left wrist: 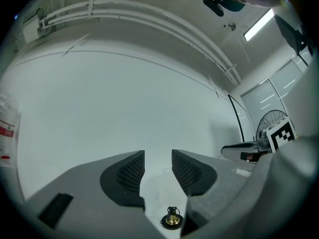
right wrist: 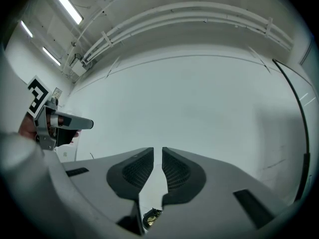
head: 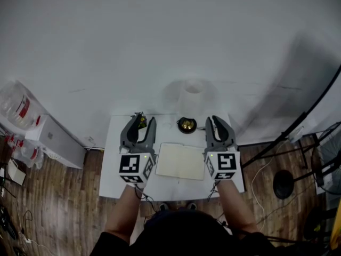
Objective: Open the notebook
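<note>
Cream-coloured thin paper notebook [head: 181, 161] lies flat mid-counter [head: 112, 169], between the left gripper [head: 142, 122], fingers [left wrist: 132, 173] moderately apart and empty, and the right gripper [head: 216, 122], fingers [right wrist: 137, 171] nearly together, also empty; it looks light and floppy, best pinched at the cover's free edge.

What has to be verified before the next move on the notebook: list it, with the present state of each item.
1. Left gripper empty: ok; jaws apart, nothing between them.
2. Right gripper empty: ok; narrow gap, nothing between the jaws.
3. Cream rectangular notebook flat on the white table, between the grippers: ok.
4. Notebook closed or open: cannot tell from above.
5. Small brass bell on a black base clear of the notebook: ok; it stands apart beyond the far edge.
6. A gripper aimed at the notebook: not ok; both gripper views face the wall.
</note>
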`<state>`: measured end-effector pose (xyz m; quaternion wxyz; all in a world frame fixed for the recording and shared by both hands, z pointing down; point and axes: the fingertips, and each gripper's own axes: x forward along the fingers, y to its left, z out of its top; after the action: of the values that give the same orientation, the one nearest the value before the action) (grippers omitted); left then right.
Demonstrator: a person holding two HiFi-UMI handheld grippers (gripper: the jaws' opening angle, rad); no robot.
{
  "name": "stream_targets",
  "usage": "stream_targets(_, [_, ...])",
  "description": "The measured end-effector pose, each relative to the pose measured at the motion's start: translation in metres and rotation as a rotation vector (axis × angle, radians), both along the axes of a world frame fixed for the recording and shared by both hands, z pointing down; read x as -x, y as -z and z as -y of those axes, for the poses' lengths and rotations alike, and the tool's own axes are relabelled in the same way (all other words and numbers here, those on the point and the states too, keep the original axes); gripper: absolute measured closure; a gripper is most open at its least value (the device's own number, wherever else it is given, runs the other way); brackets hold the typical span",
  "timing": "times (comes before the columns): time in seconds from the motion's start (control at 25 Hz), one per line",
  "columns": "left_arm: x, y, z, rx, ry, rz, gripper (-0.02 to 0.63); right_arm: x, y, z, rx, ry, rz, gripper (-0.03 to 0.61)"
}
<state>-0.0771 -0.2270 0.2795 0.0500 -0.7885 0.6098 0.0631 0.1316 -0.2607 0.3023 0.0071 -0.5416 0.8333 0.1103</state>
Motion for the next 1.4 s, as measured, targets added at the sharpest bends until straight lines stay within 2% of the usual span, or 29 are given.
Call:
stream_targets(0.52, [0.003, -0.006, 0.011, 0.018, 0.003, -0.002, 0.456, -0.002, -0.004, 0.011, 0.005, 0.018, 0.017, 0.528])
stream_targets(0.68, [0.004, -0.008, 0.015, 0.025, -0.001, -0.015, 0.460, 0.000, -0.005, 0.012, 0.006, 0.055, 0.058, 0.561])
stream_targets(1.4, [0.010, -0.029, 0.042, 0.063, -0.028, -0.045, 0.466, 0.007, -0.016, 0.032, 0.040, 0.027, 0.016, 0.561])
